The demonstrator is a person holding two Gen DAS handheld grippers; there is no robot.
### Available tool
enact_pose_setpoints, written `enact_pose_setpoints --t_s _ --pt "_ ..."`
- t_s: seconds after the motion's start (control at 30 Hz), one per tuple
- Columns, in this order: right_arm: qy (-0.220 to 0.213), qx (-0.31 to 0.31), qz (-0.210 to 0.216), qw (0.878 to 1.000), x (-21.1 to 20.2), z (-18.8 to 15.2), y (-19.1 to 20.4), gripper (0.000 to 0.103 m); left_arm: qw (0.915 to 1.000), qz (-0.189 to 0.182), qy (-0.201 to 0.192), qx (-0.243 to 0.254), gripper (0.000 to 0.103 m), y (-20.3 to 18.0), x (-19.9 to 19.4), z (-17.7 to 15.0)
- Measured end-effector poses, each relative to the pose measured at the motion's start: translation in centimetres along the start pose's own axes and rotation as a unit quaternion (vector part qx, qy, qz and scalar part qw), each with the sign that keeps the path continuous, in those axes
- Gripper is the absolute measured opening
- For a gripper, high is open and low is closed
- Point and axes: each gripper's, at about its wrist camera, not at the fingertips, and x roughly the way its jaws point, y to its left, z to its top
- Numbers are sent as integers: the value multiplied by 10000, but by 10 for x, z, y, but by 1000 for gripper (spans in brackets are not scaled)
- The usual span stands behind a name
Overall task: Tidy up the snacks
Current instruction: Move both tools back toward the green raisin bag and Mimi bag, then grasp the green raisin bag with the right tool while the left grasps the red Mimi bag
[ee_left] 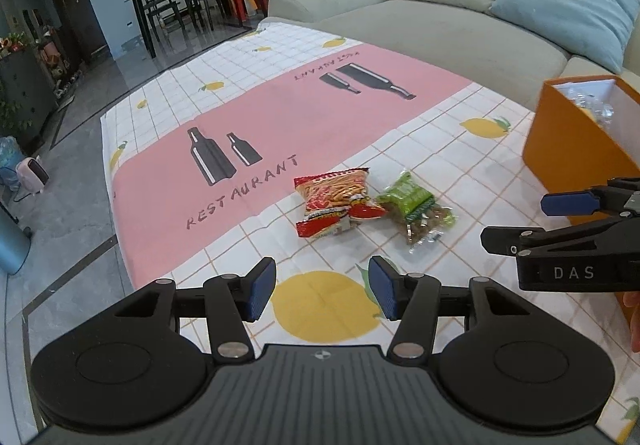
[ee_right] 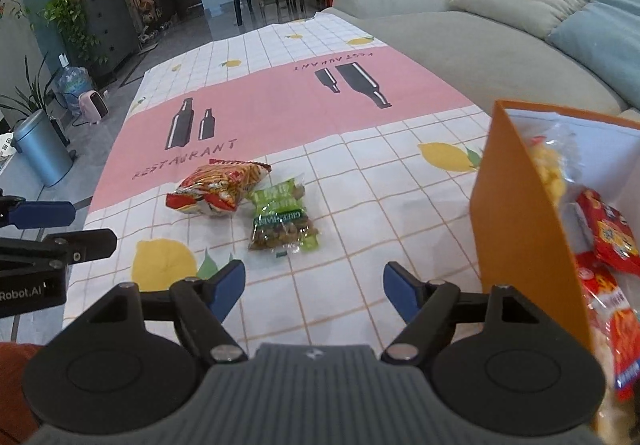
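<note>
Both tongs, left gripper [ee_left: 322, 293] and right gripper [ee_right: 314, 291], hang spread and empty low in frame, so a pickup looks next: red snack bag [ee_left: 334, 203] and green snack bag [ee_left: 416, 207] lie mid-frame on the tablecloth [ee_left: 280, 117], awaiting the orange box [ee_right: 520, 213] at right.

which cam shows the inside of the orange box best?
Right wrist view: the orange cardboard box sits close at right, its open top facing the lens, with red snack packets and a yellow snack bag visible inside. Left wrist view shows mostly its outer wall and a glimpse of clear wrapping.
</note>
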Motion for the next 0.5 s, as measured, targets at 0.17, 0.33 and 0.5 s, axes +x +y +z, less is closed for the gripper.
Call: enact_pose_setpoints --t_s 0.17,0.33,0.5 --pt "46 -180 130 9997 25 6 7 75 10000 -63 19 33 63 6 17 4" --pt "34 -360 192 9992 50 16 15 75 9996 -245 -116 -8 64 11 30 16" --pt "-45 -533 220 9983 73 26 22 73 9992 -347 -117 -163 71 15 46 32"
